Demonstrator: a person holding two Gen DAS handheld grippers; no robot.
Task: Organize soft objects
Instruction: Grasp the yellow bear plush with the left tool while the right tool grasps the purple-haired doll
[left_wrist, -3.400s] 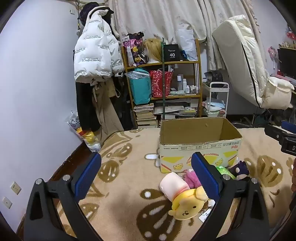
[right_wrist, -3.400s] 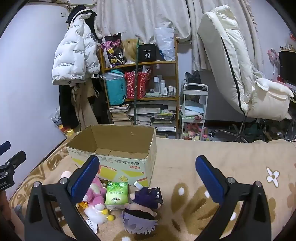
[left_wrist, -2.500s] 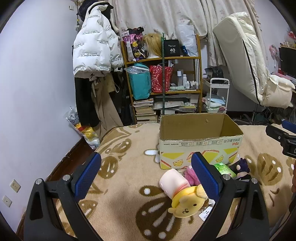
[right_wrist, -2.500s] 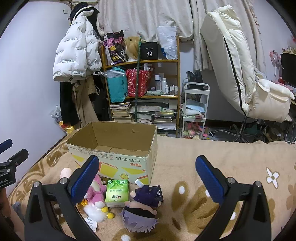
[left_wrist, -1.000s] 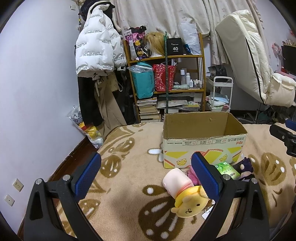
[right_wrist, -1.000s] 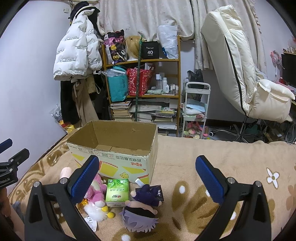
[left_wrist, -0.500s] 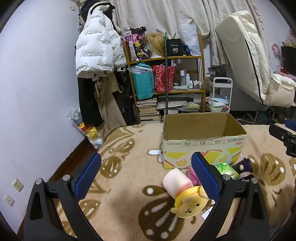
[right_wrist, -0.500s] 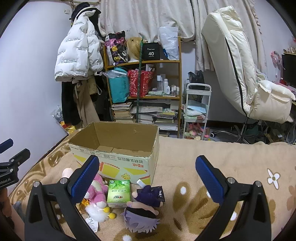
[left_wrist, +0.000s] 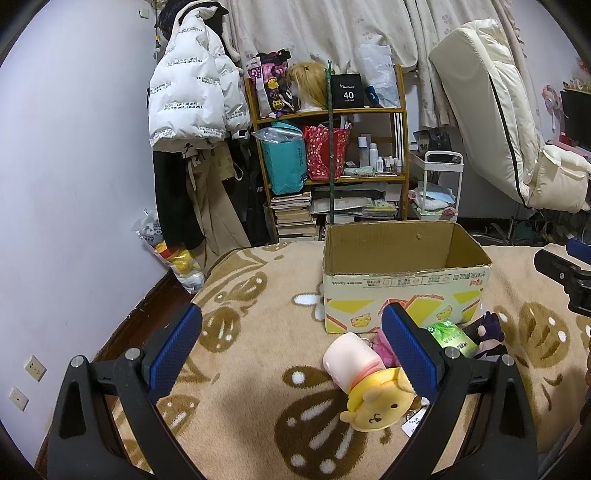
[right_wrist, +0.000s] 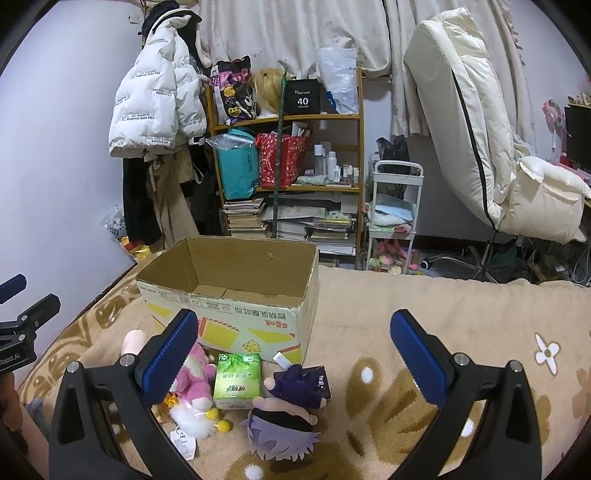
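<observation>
An open, empty cardboard box (left_wrist: 402, 284) (right_wrist: 236, 317) stands on a beige patterned blanket. In front of it lie a yellow dog plush with a pink cylinder body (left_wrist: 373, 402), a pink plush (right_wrist: 194, 373), a green tissue pack (right_wrist: 236, 380) (left_wrist: 452, 336) and a purple-haired doll (right_wrist: 288, 417) (left_wrist: 487, 332). My left gripper (left_wrist: 291, 343) is open and empty, above the blanket left of the toys. My right gripper (right_wrist: 295, 350) is open and empty, above the doll and tissue pack.
A cluttered wooden shelf (right_wrist: 288, 155) and a hanging white jacket (left_wrist: 192, 88) stand behind the bed. A white reclining chair (right_wrist: 491, 140) is at the right. A white trolley (right_wrist: 393, 206) stands next to the shelf. The bed's left edge drops to the floor (left_wrist: 147, 314).
Both grippers have stayed open and nearly still, with only slight drift of view. No object has moved.
</observation>
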